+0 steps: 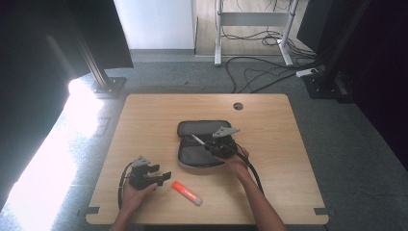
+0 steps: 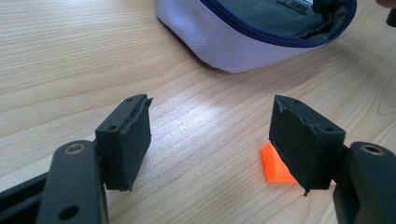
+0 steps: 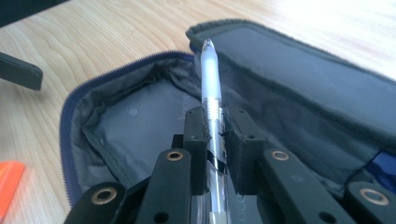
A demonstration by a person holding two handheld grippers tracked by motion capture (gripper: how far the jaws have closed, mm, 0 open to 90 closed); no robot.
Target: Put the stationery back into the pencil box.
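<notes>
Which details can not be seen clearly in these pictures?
- Pen: its rear end is cut off by the bottom edge of the right gripper view, behind the right gripper.
- Orange marker: mostly hidden by a jaw of the left gripper in the left gripper view; its label is too small in the high view.
- Pencil case: its interior is too dark in the high view.

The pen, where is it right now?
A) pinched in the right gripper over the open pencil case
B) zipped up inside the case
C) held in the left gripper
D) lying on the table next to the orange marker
A: the right gripper has its jaws clamped on the pen, above the open pencil case.
</notes>
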